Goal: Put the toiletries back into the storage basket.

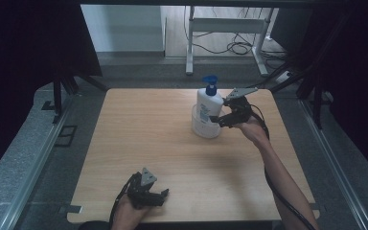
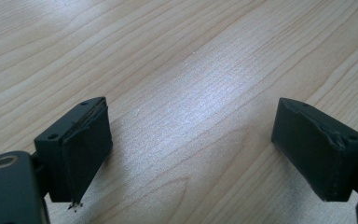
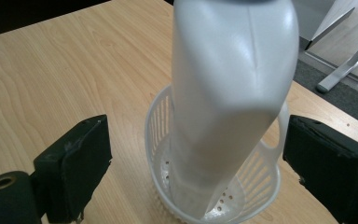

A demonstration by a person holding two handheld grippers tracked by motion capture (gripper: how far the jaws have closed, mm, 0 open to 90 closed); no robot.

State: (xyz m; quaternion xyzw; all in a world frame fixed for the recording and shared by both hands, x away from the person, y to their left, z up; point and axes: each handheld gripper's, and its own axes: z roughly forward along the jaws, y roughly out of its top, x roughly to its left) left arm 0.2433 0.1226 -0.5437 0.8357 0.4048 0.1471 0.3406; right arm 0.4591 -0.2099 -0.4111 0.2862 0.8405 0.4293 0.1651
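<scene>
A white pump bottle [image 1: 208, 106] with a blue pump head stands upright in a small white slotted basket [image 1: 204, 129] at the back right of the wooden table [image 1: 148, 134]. My right gripper [image 1: 220, 115] is just to its right and open. In the right gripper view the bottle [image 3: 233, 70] stands between the two black jaws of the right gripper [image 3: 196, 154], with a gap on each side, and the basket [image 3: 263, 179] rings its base. Near the front edge, my left gripper [image 1: 162, 195] rests low and open. The left gripper [image 2: 191, 140] has bare wood between its jaws.
Beyond the table's far edge stand a white desk frame [image 1: 225, 28] and floor cables [image 1: 239, 48]. Dark curtains hang on both sides. Metal rails [image 1: 33, 167] run along the grey floor left and right of the table.
</scene>
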